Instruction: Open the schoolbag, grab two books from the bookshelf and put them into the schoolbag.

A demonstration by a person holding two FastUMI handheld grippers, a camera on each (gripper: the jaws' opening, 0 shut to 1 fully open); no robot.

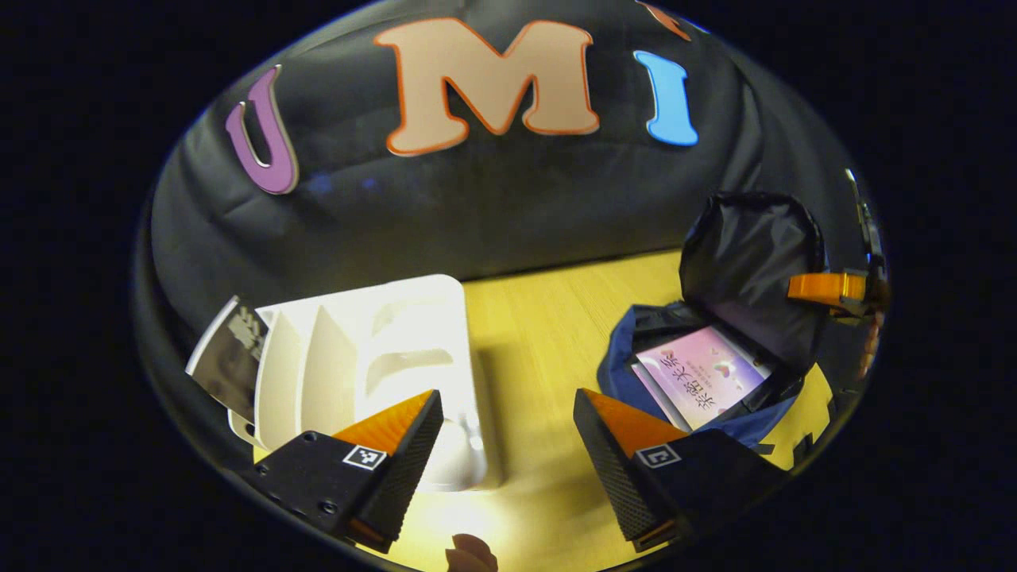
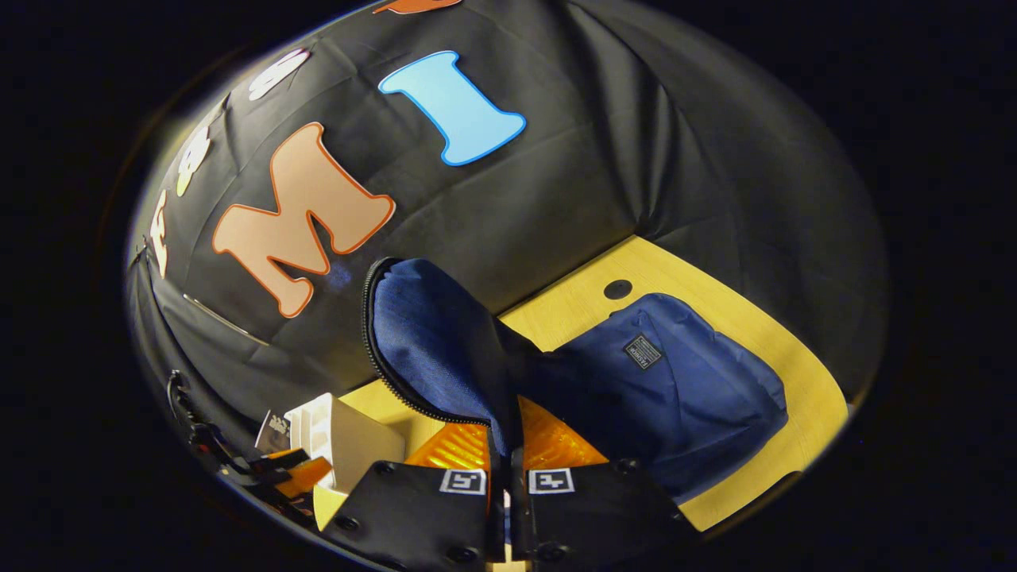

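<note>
Left gripper view showed us our left gripper (image 1: 508, 433) hovering over the yellow desk (image 1: 540, 342) with its jaws spread wide and nothing between them. Ahead to its left stood the white bookshelf (image 1: 373, 357), with one dark book (image 1: 230, 357) leaning at its far left end. To the right lay the blue schoolbag (image 1: 715, 349), its flap (image 1: 747, 262) held upright and a pink book (image 1: 703, 377) lying inside the open compartment. At the flap's right edge we saw the right gripper (image 1: 830, 287) holding it. Right gripper view gave us the same grip from close up: our right gripper (image 2: 507, 453) had its jaws pressed together on the edge of the flap (image 2: 433, 342), pinching the fabric by the zipper and keeping it raised. Beyond it the bag's body (image 2: 675, 389) rested on the desk (image 2: 802, 381), near the wall. At lower left of that view we saw the bookshelf (image 2: 342, 437) and, just beside it, part of the left gripper (image 2: 274, 469).
</note>
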